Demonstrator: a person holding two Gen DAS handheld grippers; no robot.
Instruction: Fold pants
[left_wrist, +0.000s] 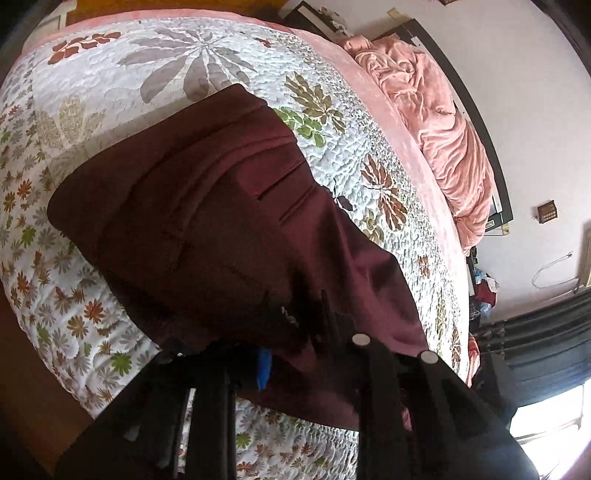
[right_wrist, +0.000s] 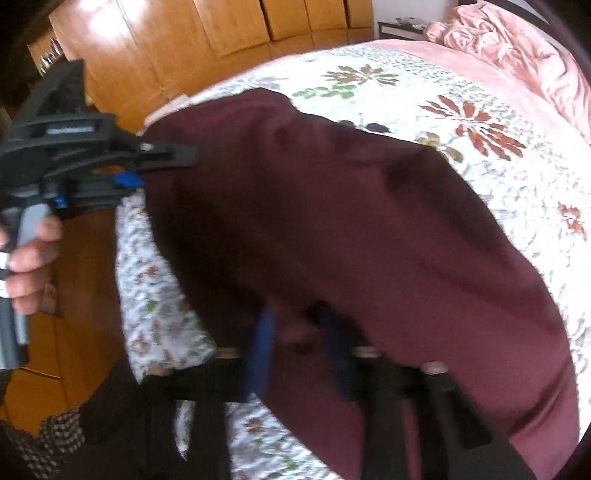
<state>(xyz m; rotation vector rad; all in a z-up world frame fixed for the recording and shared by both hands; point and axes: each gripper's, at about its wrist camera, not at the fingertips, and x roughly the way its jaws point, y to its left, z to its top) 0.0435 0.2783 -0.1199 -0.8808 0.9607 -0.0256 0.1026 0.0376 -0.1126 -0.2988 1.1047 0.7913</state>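
Across the floral quilt (left_wrist: 192, 66) on the bed, maroon pants (right_wrist: 332, 221) lie mid-fold, left tool (right_wrist: 173, 158) and right tool (right_wrist: 299, 332) each clamped on their edge; next, carry it over.

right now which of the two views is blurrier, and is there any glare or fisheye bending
The right wrist view is blurrier: the maroon pants and that gripper's own fingers are smeared, with glare on the wooden wardrobe. The left wrist view is sharper; the pants' seams read clearly, a window blows out white at bottom right, and the floral quilt bows with fisheye bending.
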